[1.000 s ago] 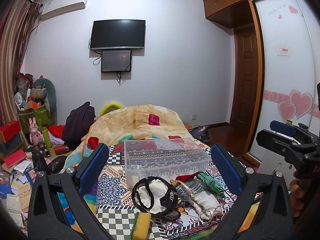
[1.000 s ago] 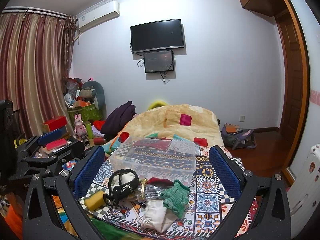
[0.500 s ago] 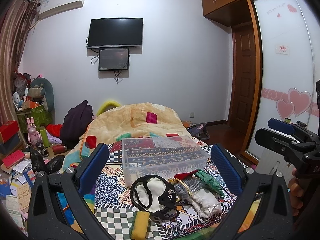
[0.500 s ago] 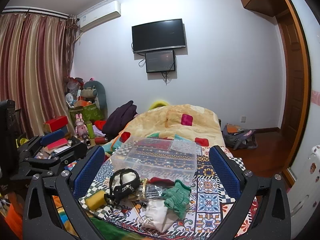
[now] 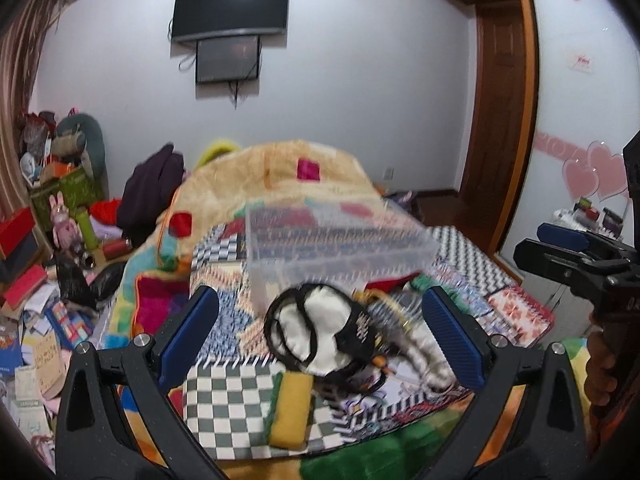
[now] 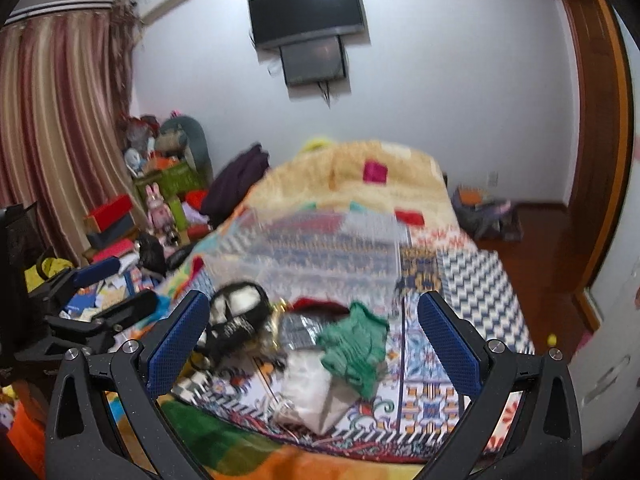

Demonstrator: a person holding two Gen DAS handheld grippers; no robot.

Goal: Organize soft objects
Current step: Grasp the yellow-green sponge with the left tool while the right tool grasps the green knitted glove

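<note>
Two grippers hang over the near end of a bed covered in a patterned quilt (image 5: 224, 392), each with its blue pads spread wide and nothing between them: the left gripper (image 5: 320, 336) looks down on a yellow sponge (image 5: 290, 410) lying just in front of a black-and-white cap (image 5: 320, 336), while the right gripper (image 6: 314, 336) faces a crumpled green cloth (image 6: 354, 346) that rests against a pale cloth pouch (image 6: 310, 386). These soft things lie bunched together on the quilt, the cap to the left of the green cloth. Just beyond the pile stands a clear plastic bin (image 5: 332, 248), blurred in both views. Farther back a tan blanket (image 5: 272, 172) is heaped on the bed, and a dark television (image 5: 230, 8) hangs on the far wall.
</note>
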